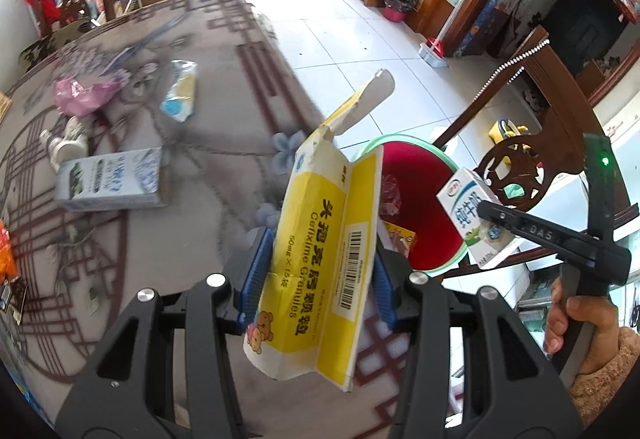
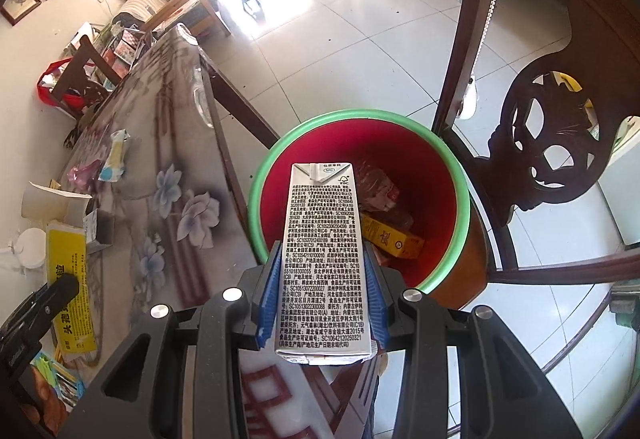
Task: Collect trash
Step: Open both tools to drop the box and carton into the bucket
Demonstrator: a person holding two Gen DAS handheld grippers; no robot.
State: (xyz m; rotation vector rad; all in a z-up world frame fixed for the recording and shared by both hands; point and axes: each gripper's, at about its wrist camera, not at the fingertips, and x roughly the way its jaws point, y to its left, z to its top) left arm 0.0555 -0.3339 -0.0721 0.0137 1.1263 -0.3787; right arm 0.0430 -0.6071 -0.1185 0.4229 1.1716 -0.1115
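The right tool [image 2: 324,303] pinched a milk carton [image 2: 320,259] between its blue pads [image 2: 270,295], tilted down over the bin [image 2: 360,117], which stood off the near right edge of the table [image 2: 168,143]. From the right wrist view the carton's far end hung above the bin's red inside, so a release there would probably land it. The risk was judged to lie in the grip itself: the pads met only the carton's near half, and its long body could pivot as the pads let go, strike the green rim and tumble to the floor. The chair [image 2: 560,143] crowding the bin's right side left little room for correction.

The left tool [image 1: 316,279] pinched a yellow medicine box [image 1: 320,251] above the table's right edge, beside the bin but not yet over it. That box looked torn and flattened, a loose flap standing up at its far end; such a limp, light thing might catch on a pad or drift short of the bin.

The carton appeared intact, grey-white with dense print. A box and wrappers already lay in the bin. More trash remained on the table: a blue-white box [image 1: 108,179], a pink wrapper [image 1: 80,95] and a crumpled packet [image 1: 182,91].
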